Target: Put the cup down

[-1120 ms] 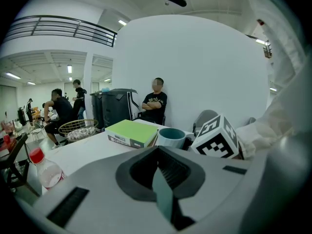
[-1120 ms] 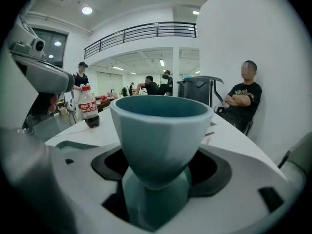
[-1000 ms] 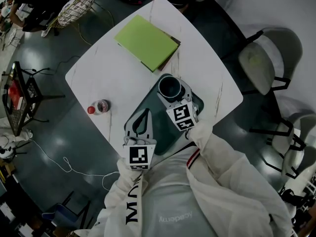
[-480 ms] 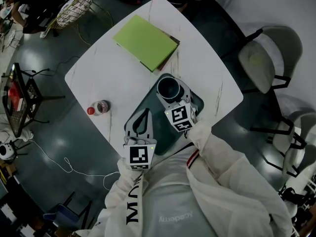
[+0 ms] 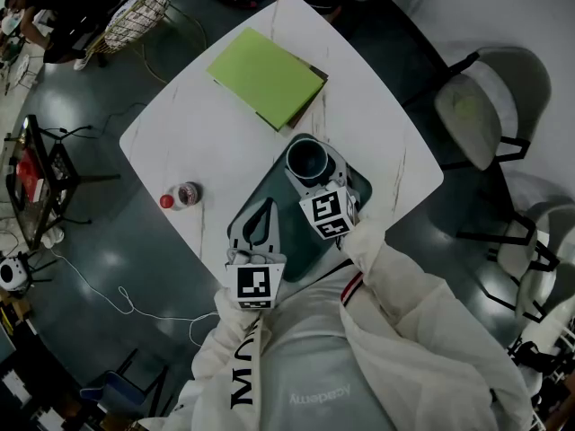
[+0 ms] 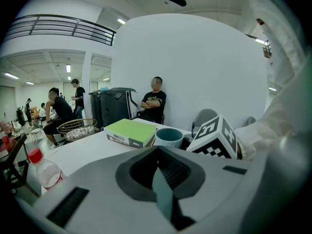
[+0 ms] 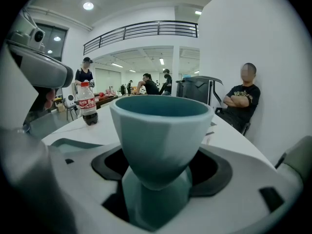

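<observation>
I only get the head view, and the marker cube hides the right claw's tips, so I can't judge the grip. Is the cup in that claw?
Observer: Yes. The right gripper view shows the right claw shut on the cup, with its jaws at the cup's narrow lower part.
Operator: And the left claw?
Observer: The left gripper view shows the left claw shut, with nothing in it.
Operator: Is the bottle lying down?
Observer: No. In the right gripper view the bottle stands upright on the table.
</observation>
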Demonstrator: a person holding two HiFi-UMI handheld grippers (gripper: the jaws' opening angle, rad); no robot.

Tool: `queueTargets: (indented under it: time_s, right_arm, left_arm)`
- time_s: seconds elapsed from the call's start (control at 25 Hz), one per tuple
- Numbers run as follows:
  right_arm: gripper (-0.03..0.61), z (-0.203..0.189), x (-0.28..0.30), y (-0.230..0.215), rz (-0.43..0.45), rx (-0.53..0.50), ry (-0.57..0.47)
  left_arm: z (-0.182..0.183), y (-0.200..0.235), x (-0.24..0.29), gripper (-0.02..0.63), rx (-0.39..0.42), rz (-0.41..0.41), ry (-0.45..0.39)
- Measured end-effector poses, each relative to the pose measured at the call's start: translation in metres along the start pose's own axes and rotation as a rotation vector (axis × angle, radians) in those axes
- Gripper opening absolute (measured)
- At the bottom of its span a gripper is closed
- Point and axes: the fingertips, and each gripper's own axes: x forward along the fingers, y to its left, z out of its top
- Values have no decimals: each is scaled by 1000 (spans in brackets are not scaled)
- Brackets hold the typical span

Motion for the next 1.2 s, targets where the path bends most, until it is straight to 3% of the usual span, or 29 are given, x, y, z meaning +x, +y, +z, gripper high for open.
queueTargets:
  time_s: [0.68, 0.8, 1.2]
  right_arm:
    - [366, -6, 1, 2, 17, 20, 61]
    - [418, -11, -1, 7, 45, 36, 93]
    - [469, -19, -19, 13, 38, 72, 104]
  left_arm:
    - [1, -2, -7, 11, -5, 4, -3]
    - [-2, -3, -10, 11, -8, 2, -1]
    - [-8, -8, -25, 11, -1, -14, -4]
